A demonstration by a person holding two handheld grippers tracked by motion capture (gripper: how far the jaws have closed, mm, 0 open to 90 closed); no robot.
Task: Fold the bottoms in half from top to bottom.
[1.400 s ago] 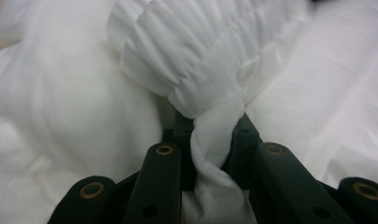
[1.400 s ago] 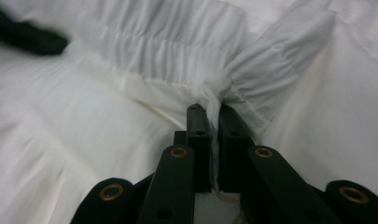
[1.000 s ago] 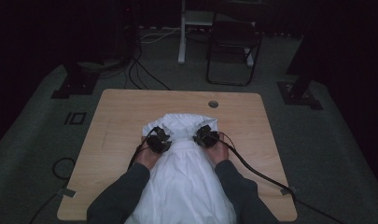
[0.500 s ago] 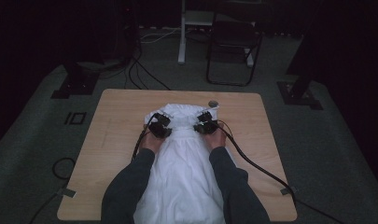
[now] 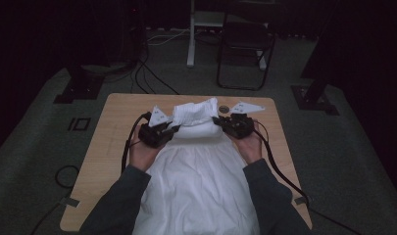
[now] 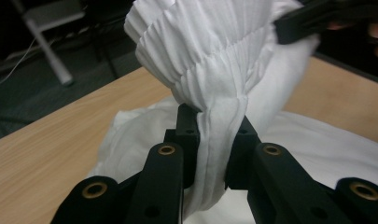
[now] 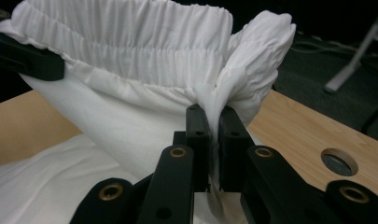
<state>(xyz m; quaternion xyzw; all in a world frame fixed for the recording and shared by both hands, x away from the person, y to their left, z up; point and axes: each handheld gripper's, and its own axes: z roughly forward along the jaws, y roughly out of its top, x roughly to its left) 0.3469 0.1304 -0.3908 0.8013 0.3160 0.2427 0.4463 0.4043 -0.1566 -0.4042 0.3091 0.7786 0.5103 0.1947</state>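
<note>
A white garment point(image 5: 198, 166) with a gathered elastic waistband point(image 5: 198, 113) lies down the middle of the wooden table point(image 5: 112, 132). My left gripper point(image 5: 172, 131) is shut on the waistband's left end, and the pleated cloth point(image 6: 214, 140) is pinched between its jaws. My right gripper point(image 5: 219, 122) is shut on the waistband's right end, with the cloth point(image 7: 213, 100) squeezed in its jaws. Both hold the waistband point(image 7: 130, 42) lifted off the table, stretched between them. In the left gripper view the other gripper's black jaw point(image 6: 308, 18) shows at top right.
A round cable hole point(image 5: 224, 108) sits in the table near its far edge, also seen as the hole point(image 7: 338, 162) beside my right gripper. A dark chair point(image 5: 245, 49) and a white stand point(image 5: 191, 29) are on the carpet beyond the table. Cables trail from both grippers.
Both grippers have moved toward the far edge of the table and lifted the garment's waistband up from the tabletop. The cloth behind them has stretched flatter.
</note>
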